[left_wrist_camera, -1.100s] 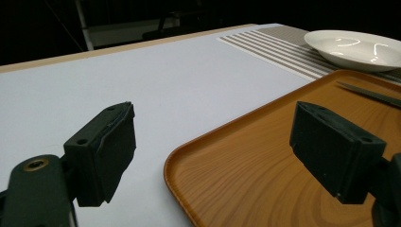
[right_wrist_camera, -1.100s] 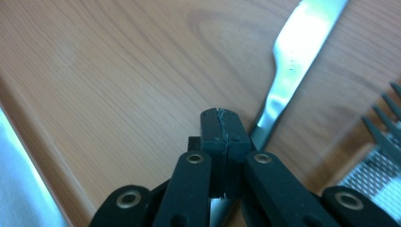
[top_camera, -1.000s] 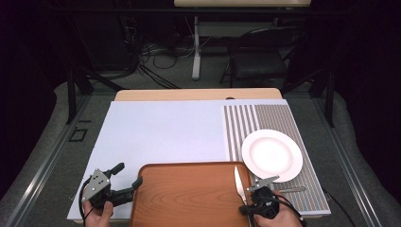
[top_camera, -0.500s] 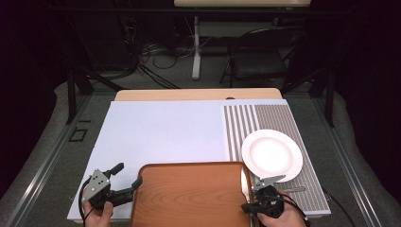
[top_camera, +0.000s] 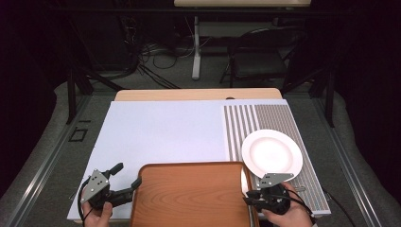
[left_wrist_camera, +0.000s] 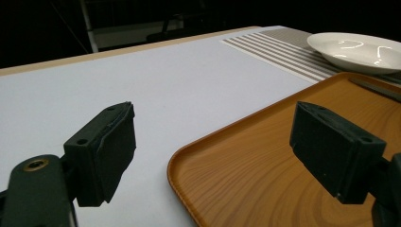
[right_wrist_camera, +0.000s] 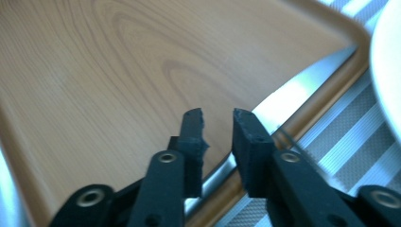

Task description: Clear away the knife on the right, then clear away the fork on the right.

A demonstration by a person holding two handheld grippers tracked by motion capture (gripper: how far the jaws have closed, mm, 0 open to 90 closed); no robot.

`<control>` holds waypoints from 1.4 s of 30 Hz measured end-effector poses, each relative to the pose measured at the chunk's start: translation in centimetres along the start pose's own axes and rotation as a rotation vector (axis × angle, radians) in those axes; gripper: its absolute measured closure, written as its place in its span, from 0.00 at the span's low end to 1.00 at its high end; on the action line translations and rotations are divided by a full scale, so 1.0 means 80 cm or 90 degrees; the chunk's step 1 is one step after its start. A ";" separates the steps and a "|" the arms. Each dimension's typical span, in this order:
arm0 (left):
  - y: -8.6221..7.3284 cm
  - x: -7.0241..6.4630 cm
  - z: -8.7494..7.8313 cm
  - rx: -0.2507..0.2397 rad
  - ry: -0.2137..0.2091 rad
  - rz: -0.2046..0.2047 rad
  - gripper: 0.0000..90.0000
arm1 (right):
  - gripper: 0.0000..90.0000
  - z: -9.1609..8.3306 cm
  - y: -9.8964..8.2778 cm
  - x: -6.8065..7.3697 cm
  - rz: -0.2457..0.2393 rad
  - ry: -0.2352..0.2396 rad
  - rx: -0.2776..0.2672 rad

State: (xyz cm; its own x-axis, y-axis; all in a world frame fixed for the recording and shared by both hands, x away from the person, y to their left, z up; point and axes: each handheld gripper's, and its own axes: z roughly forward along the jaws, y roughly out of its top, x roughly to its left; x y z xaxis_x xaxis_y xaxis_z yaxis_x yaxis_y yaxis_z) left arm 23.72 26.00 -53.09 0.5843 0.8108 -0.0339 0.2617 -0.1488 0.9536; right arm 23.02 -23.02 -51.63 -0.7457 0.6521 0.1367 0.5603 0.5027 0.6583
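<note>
A brown wood-grain tray (top_camera: pixel 189 198) (left_wrist_camera: pixel 265 165) (right_wrist_camera: pixel 118 61) lies at the near edge of the table. A silver knife (right_wrist_camera: pixel 298 90) rests slantwise across its right rim. My right gripper (top_camera: pixel 248 198) (right_wrist_camera: pixel 217 118) hovers over that rim above the knife. Its jaws have just been opening and stand a little apart, with nothing pressed between them. At the tray's near left corner my left gripper (top_camera: pixel 126 176) (left_wrist_camera: pixel 213 151) is open wide, one jaw over the tray and one over the mat. A white plate (top_camera: pixel 272 152) (left_wrist_camera: pixel 359 49) (right_wrist_camera: pixel 387 71) sits to the right of the tray.
Tray and plate rest on a white mat (top_camera: pixel 161 132) with a grey striped section (top_camera: pixel 257 118) at its right. A wooden table edge (top_camera: pixel 194 94) shows behind it. Beyond the table, a chair (top_camera: pixel 255 56) and cables stand in the dark.
The right gripper has shifted right, from over the tray to its right rim, and its jaws have parted. The knife it held now lies on the rim. The left gripper has not moved.
</note>
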 end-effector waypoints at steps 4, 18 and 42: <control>0.000 0.001 -0.001 0.000 0.000 0.001 0.17 | 0.69 -0.005 0.003 -0.002 -0.060 -0.018 -0.043; -0.001 0.000 0.000 0.000 -0.004 0.003 0.17 | 0.51 -0.023 0.007 -0.018 -0.082 -0.066 -0.077; -0.001 -0.001 -0.003 0.003 -0.003 0.004 0.17 | 0.16 -0.047 0.000 -0.056 -0.128 -0.087 -0.021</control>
State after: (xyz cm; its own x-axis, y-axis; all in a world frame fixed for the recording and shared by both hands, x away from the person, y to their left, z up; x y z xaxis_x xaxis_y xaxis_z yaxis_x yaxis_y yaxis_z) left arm 23.49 26.09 -53.09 0.5895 0.8072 -0.0290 0.2611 -0.1565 0.9525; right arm 25.03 -28.06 -49.45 -0.7841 0.6127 -0.0990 0.3917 0.6122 0.6868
